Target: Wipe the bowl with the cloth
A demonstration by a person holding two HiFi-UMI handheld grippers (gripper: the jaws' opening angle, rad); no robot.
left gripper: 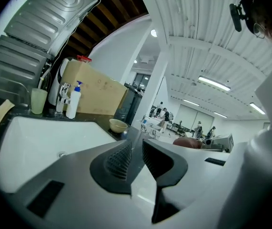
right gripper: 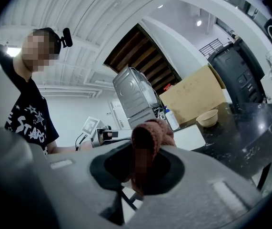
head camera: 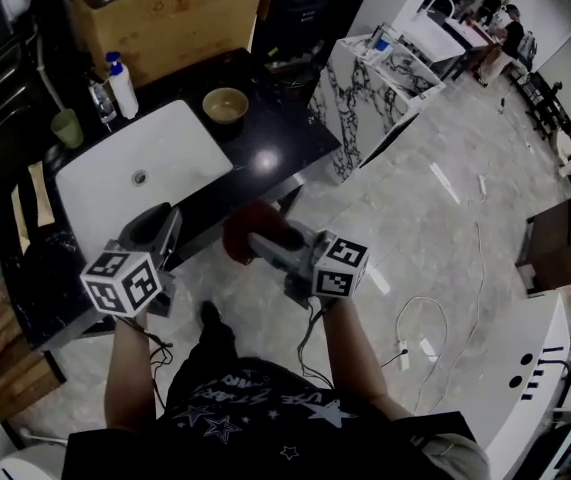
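Left gripper (head camera: 157, 226) just over the near edge of the sink (head camera: 135, 158), jaws a narrow gap apart, with nothing between them; only the black counter (head camera: 275, 133) seen through the gap in the left gripper view. Right gripper (head camera: 260, 240) to the right of the sink's near corner, in front of the counter edge and above the pale floor (head camera: 435, 218), jaws pressed on the cloth (head camera: 248, 230). Reddish-brown cloth bunched and sticking out past the jaw tips, folded over at the top in the right gripper view (right gripper: 150, 137). Bowl (head camera: 225, 105) upright on the counter, just beyond the sink's far right corner, not touching the sink and well apart from both grippers. Same bowl small and pale in the left gripper view (left gripper: 118, 125) and in the right gripper view (right gripper: 207, 118). Inside of the bowl too small to judge. At the sink's far left corner, a white bottle (head camera: 121, 86) with blue cap, and a green cup (head camera: 67, 128) a little more to the left. Behind the sink, a brown box (head camera: 165, 13).
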